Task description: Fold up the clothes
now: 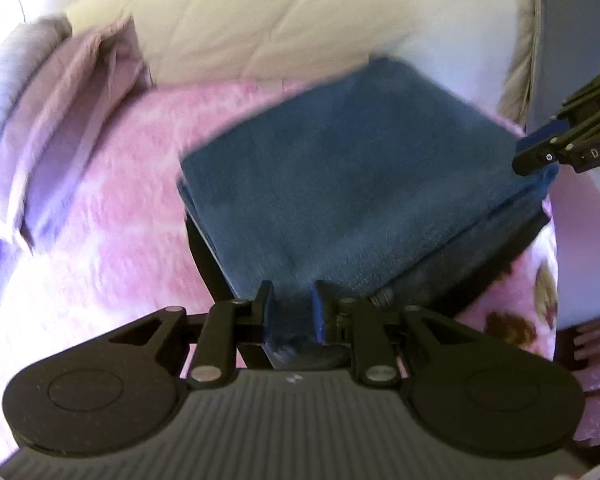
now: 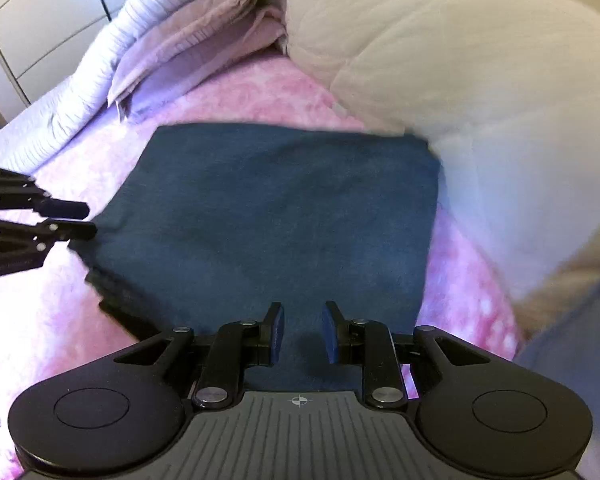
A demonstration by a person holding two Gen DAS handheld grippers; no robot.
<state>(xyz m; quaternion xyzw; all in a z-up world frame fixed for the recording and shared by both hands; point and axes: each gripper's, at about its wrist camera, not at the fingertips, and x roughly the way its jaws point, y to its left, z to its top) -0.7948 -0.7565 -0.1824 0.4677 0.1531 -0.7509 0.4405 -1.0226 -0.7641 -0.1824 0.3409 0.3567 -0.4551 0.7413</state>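
Between left gripper fingers: blue garment edge, clamped.
Right gripper: fingers apart over same garment.
Beneath: pink blanket.

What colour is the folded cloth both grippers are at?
Dark blue, plain with no pattern. The folded cloth shows best in the right wrist view.

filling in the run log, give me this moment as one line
item: folded blue garment on pink blanket | left gripper: at near edge, grip unclear | right gripper: open over edge
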